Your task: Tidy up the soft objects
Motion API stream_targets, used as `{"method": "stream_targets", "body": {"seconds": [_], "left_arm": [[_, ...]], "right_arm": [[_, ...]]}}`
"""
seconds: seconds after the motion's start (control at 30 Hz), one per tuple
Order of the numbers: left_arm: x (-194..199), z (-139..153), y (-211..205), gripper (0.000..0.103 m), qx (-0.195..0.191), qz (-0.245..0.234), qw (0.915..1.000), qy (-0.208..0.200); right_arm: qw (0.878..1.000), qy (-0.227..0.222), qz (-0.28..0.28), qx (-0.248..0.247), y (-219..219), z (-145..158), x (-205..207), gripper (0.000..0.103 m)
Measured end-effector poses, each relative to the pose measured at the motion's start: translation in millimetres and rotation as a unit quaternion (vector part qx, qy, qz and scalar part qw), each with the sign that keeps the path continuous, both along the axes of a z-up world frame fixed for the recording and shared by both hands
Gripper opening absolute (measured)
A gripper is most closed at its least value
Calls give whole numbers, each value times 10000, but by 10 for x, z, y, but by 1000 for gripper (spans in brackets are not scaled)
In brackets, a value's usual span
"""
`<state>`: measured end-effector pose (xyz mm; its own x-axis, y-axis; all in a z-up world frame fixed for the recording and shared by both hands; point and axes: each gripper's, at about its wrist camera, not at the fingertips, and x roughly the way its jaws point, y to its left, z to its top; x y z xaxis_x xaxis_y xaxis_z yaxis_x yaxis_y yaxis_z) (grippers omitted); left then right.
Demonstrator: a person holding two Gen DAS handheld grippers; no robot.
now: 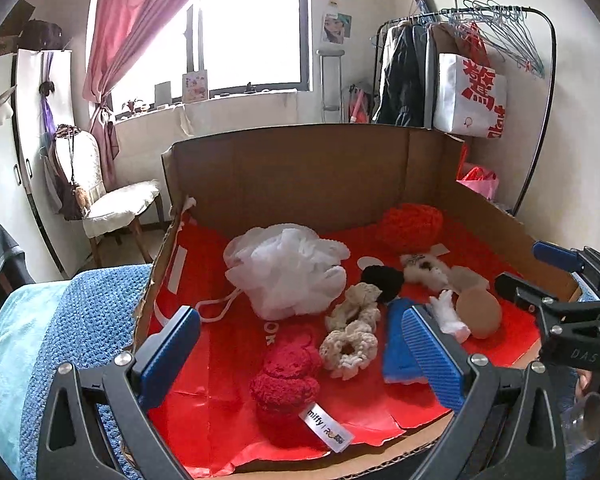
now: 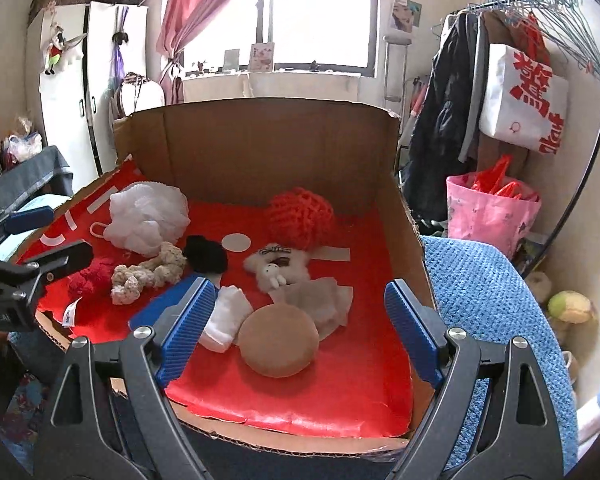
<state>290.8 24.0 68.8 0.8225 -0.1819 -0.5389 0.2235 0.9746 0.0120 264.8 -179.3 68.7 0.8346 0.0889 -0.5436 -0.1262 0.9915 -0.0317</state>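
A cardboard box [image 1: 300, 168] lined with red paper holds the soft things. My left gripper [image 1: 300, 356] is open above a red plush toy [image 1: 284, 384], and its pads are not touching the toy. Cream scrunchies [image 1: 350, 332] and a blue sponge [image 1: 396, 344] lie just right of the plush. A white mesh pouf [image 1: 284, 268] sits further back. My right gripper [image 2: 300, 330] is open around a tan round puff [image 2: 278, 342] without touching it. A white sock [image 2: 226, 316] lies by its left finger. A grey cloth [image 2: 324, 300] and a white plush charm [image 2: 276, 266] lie beyond.
A black scrunchie [image 2: 206, 258] and a red crocheted ball [image 2: 300, 216] lie toward the box's back wall. The box rests on a blue knitted blanket [image 2: 484, 300]. A pink bag [image 2: 492, 208] and a clothes rack [image 1: 500, 40] stand at the right, and a chair [image 1: 112, 208] at the left.
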Motion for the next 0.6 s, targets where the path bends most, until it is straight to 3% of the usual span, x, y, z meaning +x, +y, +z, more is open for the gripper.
{"method": "stream_targets", "body": {"seconds": [0.17,0.4,0.6], "left_arm": [[21,-63,21,103,-112,25,9999,50],[11,-152,-79,103,185,-26,9998,-20],[41,-197,-77,103,152,25,9998,101]], "right_arm": [[10000,-38,-9,-11,30,-29,-13,87],[9999,18,18,-122,96,-103,-3,87],[9999,75,-30,-59,70,-132,10,87]]}}
